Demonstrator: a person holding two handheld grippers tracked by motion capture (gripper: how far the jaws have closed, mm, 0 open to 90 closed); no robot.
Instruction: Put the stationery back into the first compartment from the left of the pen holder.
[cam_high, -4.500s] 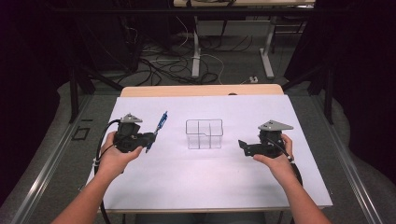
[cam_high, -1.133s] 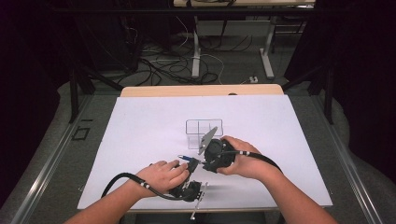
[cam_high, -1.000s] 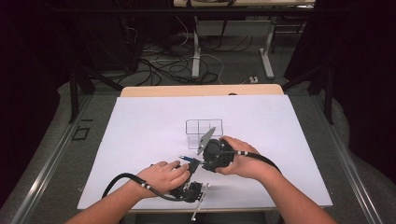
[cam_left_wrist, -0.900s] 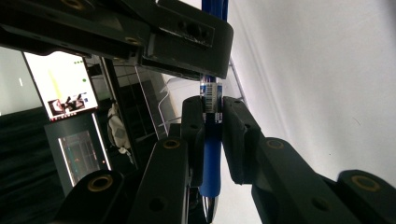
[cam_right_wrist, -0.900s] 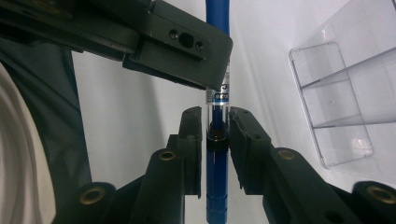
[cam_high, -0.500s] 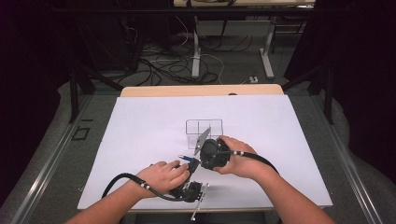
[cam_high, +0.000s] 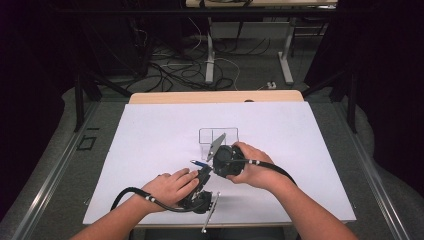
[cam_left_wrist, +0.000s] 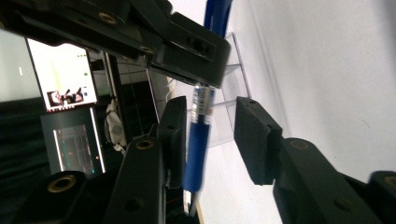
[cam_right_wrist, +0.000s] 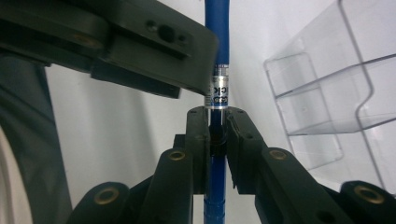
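Note:
A blue pen (cam_high: 196, 162) hangs above the white table sheet (cam_high: 150, 140) near the front centre. My right gripper (cam_high: 210, 167) is shut on the blue pen (cam_right_wrist: 222, 42), its pads pressed on the barrel below a silver band. My left gripper (cam_high: 202, 177) sits just in front of it, turned on its side. In the left gripper view the left gripper (cam_left_wrist: 212, 135) is open. The blue pen (cam_left_wrist: 198, 140) runs between its pads, close to the left one and apart from the right one. A clear compartment box (cam_high: 218, 136) stands just behind both grippers.
The clear box (cam_right_wrist: 336, 79) is near the right gripper's right side. The left gripper's cable (cam_high: 135, 192) loops near the table's front edge. A lit screen (cam_left_wrist: 60, 74) shows beyond the table. Bare white sheet spreads left, right and behind the box.
4.5 s ago my left gripper held the pen at the table's left and the right gripper was far right. Both have met at the front centre. Over the last second the right gripper edged slightly left.

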